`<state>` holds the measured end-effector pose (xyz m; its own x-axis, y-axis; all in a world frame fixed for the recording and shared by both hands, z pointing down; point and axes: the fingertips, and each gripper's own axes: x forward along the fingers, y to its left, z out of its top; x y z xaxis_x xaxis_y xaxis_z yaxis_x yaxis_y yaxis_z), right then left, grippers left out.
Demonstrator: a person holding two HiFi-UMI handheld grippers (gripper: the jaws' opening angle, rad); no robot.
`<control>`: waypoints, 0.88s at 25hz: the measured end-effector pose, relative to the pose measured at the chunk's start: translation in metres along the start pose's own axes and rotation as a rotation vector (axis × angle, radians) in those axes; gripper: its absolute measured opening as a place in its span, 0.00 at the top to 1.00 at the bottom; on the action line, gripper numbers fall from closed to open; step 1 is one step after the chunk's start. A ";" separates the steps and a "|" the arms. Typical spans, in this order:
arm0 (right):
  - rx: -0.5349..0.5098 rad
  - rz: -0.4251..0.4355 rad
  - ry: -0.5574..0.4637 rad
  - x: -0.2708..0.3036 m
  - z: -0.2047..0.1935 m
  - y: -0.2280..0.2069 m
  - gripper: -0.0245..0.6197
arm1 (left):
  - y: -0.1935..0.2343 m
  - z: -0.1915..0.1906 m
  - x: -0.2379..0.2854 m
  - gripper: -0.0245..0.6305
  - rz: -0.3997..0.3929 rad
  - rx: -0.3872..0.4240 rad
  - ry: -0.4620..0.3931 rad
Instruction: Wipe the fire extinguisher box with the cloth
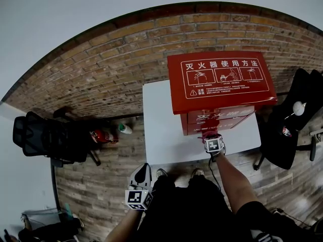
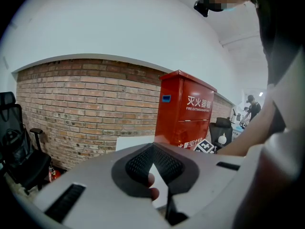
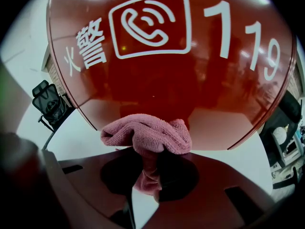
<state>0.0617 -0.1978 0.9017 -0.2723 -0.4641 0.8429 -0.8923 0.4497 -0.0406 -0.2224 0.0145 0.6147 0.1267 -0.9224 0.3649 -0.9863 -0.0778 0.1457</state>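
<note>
The right gripper (image 1: 212, 136) pinches a folded pink cloth (image 3: 147, 135) between its jaws. The bunched end is pushed forward at the lower front panel of the red fire extinguisher box (image 1: 222, 82), directly ahead; whether it actually touches cannot be told. The box stands upright on a white table (image 1: 161, 120), its long axis vertical, so strokes can likely run up or across that face. The left gripper (image 1: 143, 174) hangs well apart, low by the person's legs, its jaws pressed together on nothing. A brick wall (image 1: 101, 69) stands behind, and a black office chair (image 1: 45, 137) is off to the left.
</note>
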 end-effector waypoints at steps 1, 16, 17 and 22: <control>-0.006 0.003 -0.008 0.000 0.003 0.004 0.83 | 0.001 0.000 0.000 0.94 -0.002 0.000 0.000; -0.006 0.030 -0.013 0.009 0.010 0.045 0.83 | 0.025 0.002 -0.008 0.94 -0.014 0.004 0.002; -0.007 0.029 -0.019 0.006 0.014 0.048 0.83 | 0.025 0.002 -0.008 0.94 -0.016 0.004 0.003; 0.005 0.033 -0.016 0.006 0.015 0.060 0.83 | 0.030 0.001 -0.009 0.94 -0.025 0.007 0.010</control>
<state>0.0009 -0.1851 0.8958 -0.3075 -0.4610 0.8324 -0.8842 0.4617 -0.0710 -0.2531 0.0203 0.6150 0.1524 -0.9165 0.3700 -0.9835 -0.1036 0.1485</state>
